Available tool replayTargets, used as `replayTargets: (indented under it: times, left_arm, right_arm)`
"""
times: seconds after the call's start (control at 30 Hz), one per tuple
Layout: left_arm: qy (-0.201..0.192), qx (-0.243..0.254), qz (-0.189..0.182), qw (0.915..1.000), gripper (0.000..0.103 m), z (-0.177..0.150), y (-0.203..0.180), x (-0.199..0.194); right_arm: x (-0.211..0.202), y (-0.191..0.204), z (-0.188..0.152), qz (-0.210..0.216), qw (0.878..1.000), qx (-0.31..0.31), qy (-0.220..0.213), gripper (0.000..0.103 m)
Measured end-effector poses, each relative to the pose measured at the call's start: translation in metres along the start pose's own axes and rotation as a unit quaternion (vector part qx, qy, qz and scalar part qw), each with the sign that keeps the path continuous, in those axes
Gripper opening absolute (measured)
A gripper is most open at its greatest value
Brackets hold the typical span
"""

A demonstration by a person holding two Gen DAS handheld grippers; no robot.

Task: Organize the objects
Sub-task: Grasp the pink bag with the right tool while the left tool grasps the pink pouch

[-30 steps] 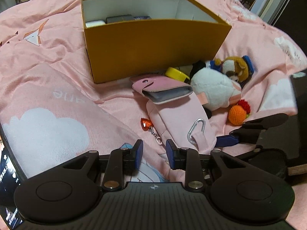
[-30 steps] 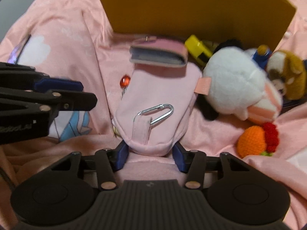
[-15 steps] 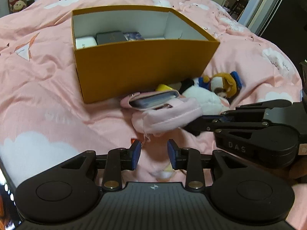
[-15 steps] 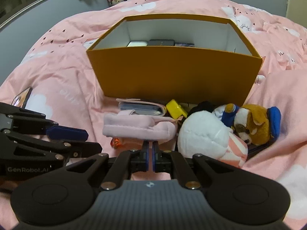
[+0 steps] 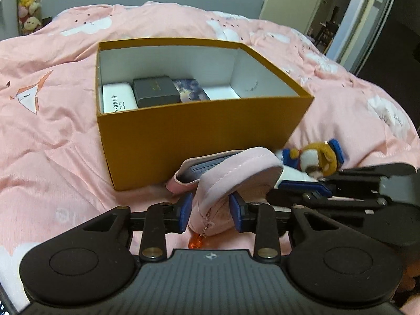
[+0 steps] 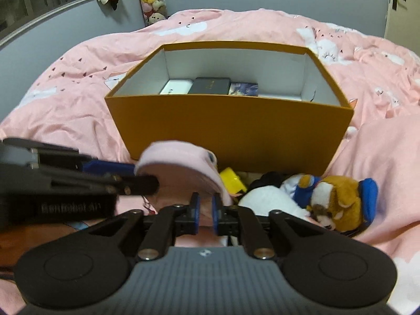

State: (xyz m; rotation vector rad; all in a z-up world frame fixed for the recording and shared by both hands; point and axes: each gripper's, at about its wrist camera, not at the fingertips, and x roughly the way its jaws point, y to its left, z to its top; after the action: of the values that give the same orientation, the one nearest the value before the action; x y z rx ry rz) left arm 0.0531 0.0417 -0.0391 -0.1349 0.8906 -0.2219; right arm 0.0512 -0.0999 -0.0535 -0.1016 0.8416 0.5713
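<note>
A pink pouch [image 5: 236,173] [image 6: 178,162] hangs above the bedding in front of the orange box [image 5: 197,136] [image 6: 231,131]. My left gripper [image 5: 211,211] [image 6: 144,176] has the pouch's lower end between its blue pads; the jaws are closing and both pads touch the fabric. A red charm [image 5: 195,242] dangles below. My right gripper [image 6: 205,215] is opening, its pads a narrow gap apart with pink fabric still between them. Its fingers [image 5: 302,186] reach in from the right, tips hidden behind the pouch.
In the box lie a white case [image 5: 118,99], a dark box [image 5: 155,92] and a printed pack [image 5: 191,89]. A pink card holder [image 5: 199,168], yellow item [image 6: 231,181], white plush [image 6: 267,199] and dog plush [image 6: 336,199] lie by the box front.
The right gripper closed on the pouch's end, raised it off the bed and has loosened. The pouch now sits between the left gripper's pads, which held nothing before.
</note>
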Motion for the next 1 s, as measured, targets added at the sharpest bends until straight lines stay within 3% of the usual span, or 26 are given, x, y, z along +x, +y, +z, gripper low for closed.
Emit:
replayTargets:
  times: [0.1, 0.27, 0.37, 0.43, 0.53, 0.6, 0.67, 0.77, 1.0]
  left_arm:
    - [-0.003, -0.017, 0.004, 0.9998, 0.035, 0.001, 0.007, 0.003]
    - [-0.002, -0.021, -0.009, 0.9997, 0.033, 0.003, 0.01, 0.007]
    - [0.0, -0.024, -0.008, 0.9997, 0.033, 0.003, 0.011, 0.008]
    - [0.0, -0.024, -0.006, 0.9997, 0.033, 0.004, 0.012, 0.007]
    - [0.001, -0.021, -0.003, 0.9998, 0.035, 0.004, 0.012, 0.007]
    - [-0.002, -0.015, 0.004, 0.9999, 0.035, 0.003, 0.011, 0.003]
    - [-0.001, -0.015, 0.004, 0.9999, 0.04, 0.003, 0.013, -0.002]
    - [-0.002, -0.041, -0.015, 0.9991, 0.046, 0.003, 0.02, -0.014]
    - [0.013, -0.113, -0.047, 0.9924, 0.047, 0.006, 0.034, -0.018]
  right_arm:
    - [0.002, -0.002, -0.004, -0.003, 1.0, -0.013, 0.004, 0.036]
    - [0.02, 0.001, -0.001, 0.023, 0.999, -0.033, 0.012, 0.037]
    - [0.03, 0.007, 0.002, 0.029, 0.997, -0.066, 0.004, 0.048]
    - [0.037, 0.009, 0.003, 0.033, 0.996, -0.078, 0.002, 0.049]
    - [0.047, 0.01, 0.003, 0.034, 0.996, -0.083, 0.004, 0.043]
    - [0.049, 0.007, 0.004, 0.039, 0.996, -0.077, 0.005, 0.028]
    - [0.046, 0.004, 0.004, 0.044, 0.997, -0.066, 0.009, 0.023]
    - [0.03, -0.002, 0.001, 0.048, 0.998, -0.049, 0.012, 0.02]
    - [-0.013, -0.025, 0.004, 0.03, 0.999, 0.004, 0.012, 0.019]
